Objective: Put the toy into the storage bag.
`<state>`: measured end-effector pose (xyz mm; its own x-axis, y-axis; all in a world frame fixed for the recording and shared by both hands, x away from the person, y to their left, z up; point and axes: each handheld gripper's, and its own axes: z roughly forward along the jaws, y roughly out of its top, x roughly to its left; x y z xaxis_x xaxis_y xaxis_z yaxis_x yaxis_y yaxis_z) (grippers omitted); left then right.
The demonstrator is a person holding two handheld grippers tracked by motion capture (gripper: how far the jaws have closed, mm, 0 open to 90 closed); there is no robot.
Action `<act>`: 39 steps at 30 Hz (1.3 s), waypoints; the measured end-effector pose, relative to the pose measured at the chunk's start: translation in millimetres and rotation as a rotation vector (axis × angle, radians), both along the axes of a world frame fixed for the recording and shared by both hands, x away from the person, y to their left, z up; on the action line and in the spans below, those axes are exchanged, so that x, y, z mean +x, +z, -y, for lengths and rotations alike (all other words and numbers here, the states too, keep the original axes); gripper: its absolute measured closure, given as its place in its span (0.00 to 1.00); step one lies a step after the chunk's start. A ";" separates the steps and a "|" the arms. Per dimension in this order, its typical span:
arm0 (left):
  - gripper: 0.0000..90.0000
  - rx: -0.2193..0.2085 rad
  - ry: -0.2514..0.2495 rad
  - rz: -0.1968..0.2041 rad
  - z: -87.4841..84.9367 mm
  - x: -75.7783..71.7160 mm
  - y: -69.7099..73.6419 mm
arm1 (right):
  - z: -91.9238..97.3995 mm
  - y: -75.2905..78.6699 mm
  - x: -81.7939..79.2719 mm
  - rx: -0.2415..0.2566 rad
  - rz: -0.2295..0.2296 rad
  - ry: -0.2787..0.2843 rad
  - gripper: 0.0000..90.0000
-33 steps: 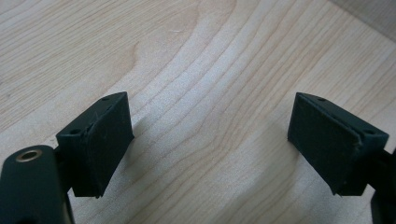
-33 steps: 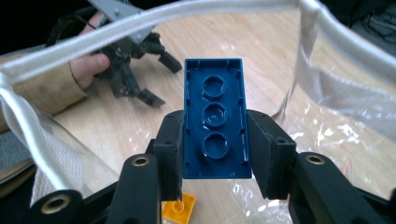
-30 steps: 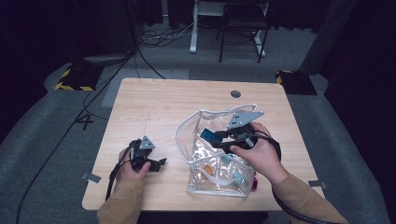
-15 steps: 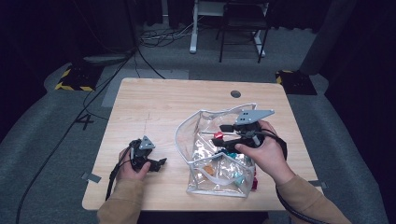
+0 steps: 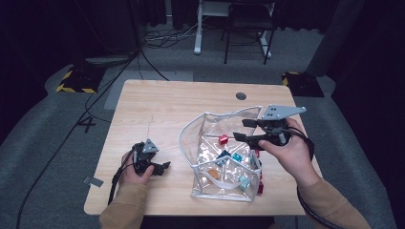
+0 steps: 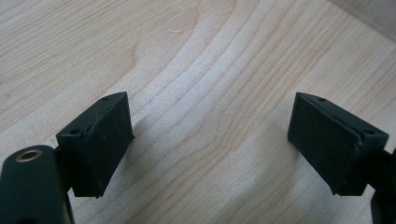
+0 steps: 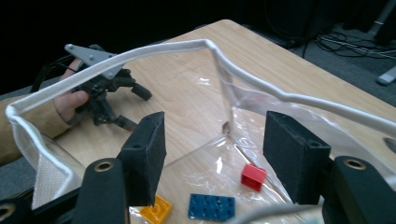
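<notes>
On the left of the high view, the left claw [image 5: 160, 167] rests low on the counter [image 5: 181, 102], mostly covered by the hand that grips it, so little of its body is clear there. Its own camera shows both pads [image 6: 100, 142] spread wide with bare wood grain between them and nothing held.

Moving right, the clear plastic pouch [image 5: 210, 126] with white piping stands open near the middle of the counter, just beside the right hand. Its walls are see-through and crumpled, and glare makes the contents hard to sort from above. A red brick [image 5: 222, 139] sits near the top of the pile; farther down lie a teal brick [image 5: 236, 157], an orange brick [image 5: 214, 174] and other small pieces too blurred to name. The pouch's near edge, toward the person, hides part of the heap.

At the right, the right claw [image 5: 239, 130] hovers at the pouch's mouth, pointing left across the opening. Its jaws have just been opening and now stand spread, with nothing between them. The right gripper view looks past the white rim [image 7: 154, 49] to the red brick [image 7: 253, 176], a blue plate [image 7: 211, 206] and an orange brick [image 7: 156, 206] partly cut off by the left jaw, all lying on the pouch's floor. The lower edge of that view cuts off more pieces.
</notes>
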<state>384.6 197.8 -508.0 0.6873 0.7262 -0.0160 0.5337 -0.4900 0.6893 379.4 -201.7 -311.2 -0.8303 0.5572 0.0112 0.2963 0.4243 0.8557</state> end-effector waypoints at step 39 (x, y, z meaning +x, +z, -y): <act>0.16 0.000 0.000 0.000 0.0 0.0 0.0 | 88.8 -77.7 34.8 -0.075 -0.108 -0.265 0.42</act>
